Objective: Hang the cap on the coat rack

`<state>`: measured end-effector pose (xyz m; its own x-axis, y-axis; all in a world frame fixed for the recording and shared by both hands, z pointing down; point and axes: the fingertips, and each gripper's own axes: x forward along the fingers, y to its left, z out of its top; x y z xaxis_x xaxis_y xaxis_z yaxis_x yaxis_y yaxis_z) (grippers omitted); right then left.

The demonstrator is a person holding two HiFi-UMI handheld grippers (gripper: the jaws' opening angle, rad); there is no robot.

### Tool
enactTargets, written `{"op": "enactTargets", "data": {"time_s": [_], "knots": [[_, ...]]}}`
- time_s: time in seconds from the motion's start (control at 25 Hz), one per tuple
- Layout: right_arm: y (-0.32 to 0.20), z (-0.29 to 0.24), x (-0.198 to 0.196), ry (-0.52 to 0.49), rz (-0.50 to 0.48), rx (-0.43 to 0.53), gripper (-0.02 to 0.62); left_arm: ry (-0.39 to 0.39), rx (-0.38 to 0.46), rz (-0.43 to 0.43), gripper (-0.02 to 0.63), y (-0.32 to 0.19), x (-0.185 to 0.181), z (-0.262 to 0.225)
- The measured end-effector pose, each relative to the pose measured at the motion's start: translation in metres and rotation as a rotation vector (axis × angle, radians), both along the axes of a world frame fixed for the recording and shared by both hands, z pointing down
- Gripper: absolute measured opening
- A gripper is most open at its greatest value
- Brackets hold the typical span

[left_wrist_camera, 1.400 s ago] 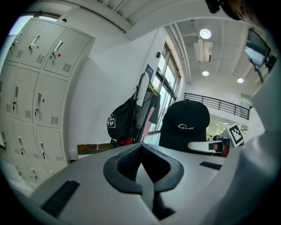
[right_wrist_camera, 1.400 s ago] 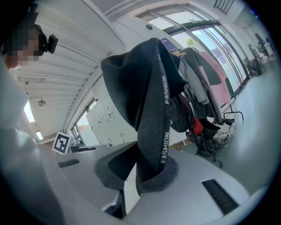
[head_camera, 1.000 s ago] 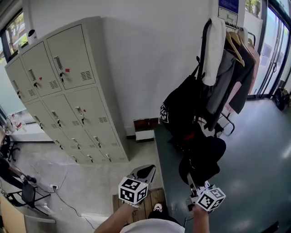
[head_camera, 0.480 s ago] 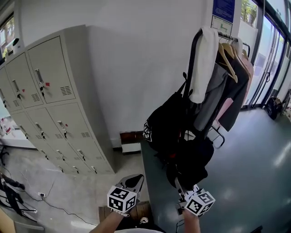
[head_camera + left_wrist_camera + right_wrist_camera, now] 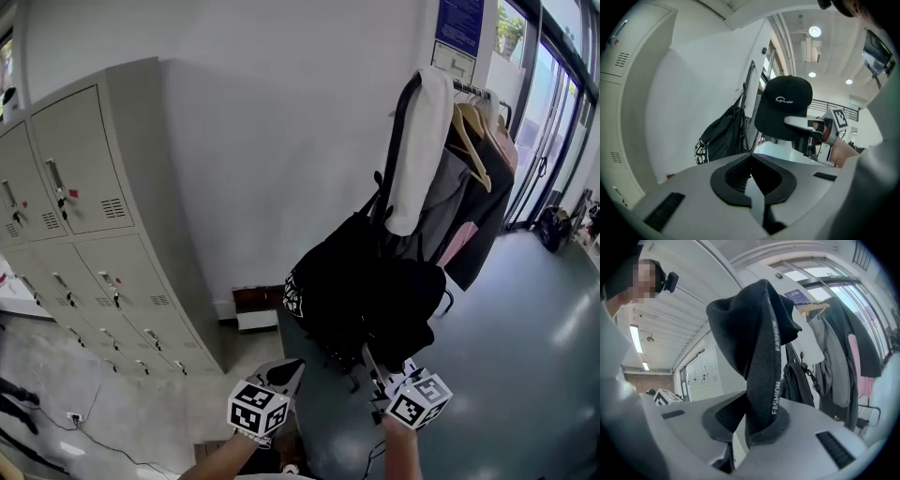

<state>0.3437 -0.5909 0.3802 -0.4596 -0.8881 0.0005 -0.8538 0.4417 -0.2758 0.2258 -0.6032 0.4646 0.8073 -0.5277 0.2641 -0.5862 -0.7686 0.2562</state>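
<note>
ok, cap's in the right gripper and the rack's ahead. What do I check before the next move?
1. Grip on black cap: ok, right gripper shut on its strap.
2. Left gripper free: ok, jaws together, nothing between.
3. Coat rack in view: ok, in front of both grippers.
4. Free hook: cannot tell; white towel, wooden hangers and clothes cover the top.
5. Cap hung: not ok, only the gripper holds it.

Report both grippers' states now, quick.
Left gripper: closed, nothing between its jaws.
Right gripper: closed on the black cap, pinching its strap.
</note>
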Motion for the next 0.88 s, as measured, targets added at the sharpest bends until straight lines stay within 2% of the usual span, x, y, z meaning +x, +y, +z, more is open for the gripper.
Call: {"op": "enactTargets", "data": {"time_s": [0.28, 0.48, 0.72, 0.88], "knots": [[-0.076, -0.086, -0.001, 0.109, -0.022, 0.144, 0.018, 0.023, 0.026, 0.04, 0.005, -0.06, 0.02, -0.024], [-0.119, -0.111, -0.008, 0.167, -0.025, 0.172, 0.017, 0.054, 0.063, 0.051, 0.005, -0.092, 0.02, -0.046], [-0.155, -0.138, -0.009, 0.163, -0.028, 0.199, 0.017, 0.092, 0.133, 0.031, 0.005, -0.127, 0.017, -0.082], [-0.178, -0.154, -0.012, 0.178, -0.031, 0.214, 0.017, 0.101, 0.151, 0.03, 0.005, -0.137, 0.014, -0.091]]}}
